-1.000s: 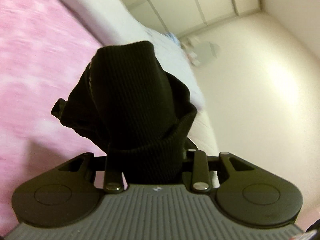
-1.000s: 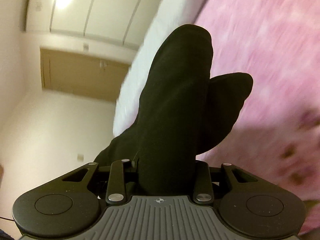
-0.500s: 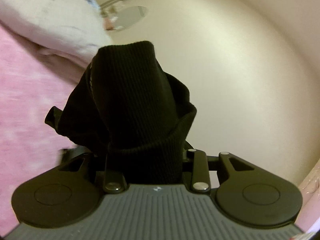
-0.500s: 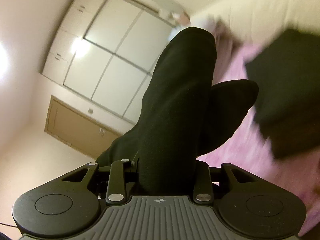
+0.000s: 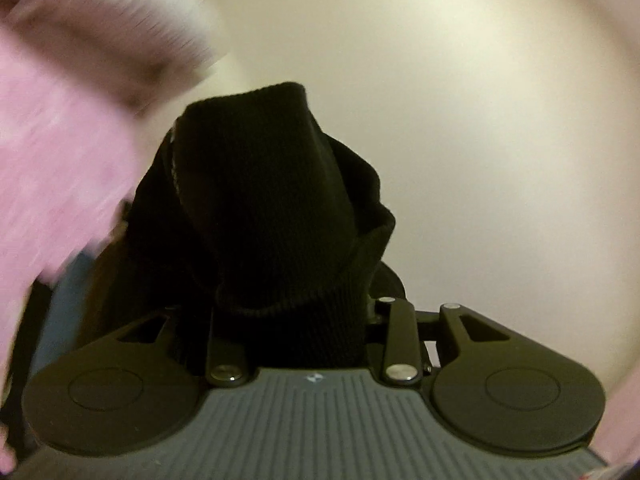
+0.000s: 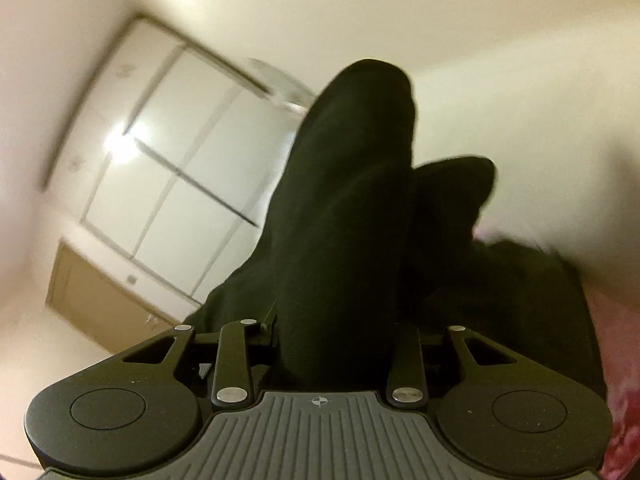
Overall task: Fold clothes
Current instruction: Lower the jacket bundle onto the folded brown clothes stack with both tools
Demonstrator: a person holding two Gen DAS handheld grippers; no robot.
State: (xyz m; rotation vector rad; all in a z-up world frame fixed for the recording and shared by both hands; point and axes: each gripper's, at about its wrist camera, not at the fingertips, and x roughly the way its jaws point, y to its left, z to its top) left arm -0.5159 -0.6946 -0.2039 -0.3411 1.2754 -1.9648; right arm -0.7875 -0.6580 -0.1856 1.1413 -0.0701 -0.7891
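A black ribbed garment (image 5: pixel 280 240) is bunched up between the fingers of my left gripper (image 5: pixel 256 152) and hides them. The jaws are opening, but the cloth still sits gripped between them. In the right wrist view another part of the black garment (image 6: pixel 340 260) stands up between the fingers of my right gripper (image 6: pixel 360 140) and covers them too. These jaws are also opening with the cloth still held. More dark cloth (image 6: pixel 520 292) lies blurred low on the right; I cannot tell whether it is the same garment.
A pink bedspread (image 5: pixel 48 180) and a white pillow (image 5: pixel 120 32) are blurred at the left, with a bare cream wall (image 5: pixel 480 120) ahead. The right wrist view shows white wardrobe doors (image 6: pixel 180 160), a wooden door (image 6: pixel 92 308) and a strip of pink cover (image 6: pixel 620 400).
Both views have swung fast away from the pink bed toward the wall and wardrobe. The black cloth keeps the same bunched shape in each gripper.
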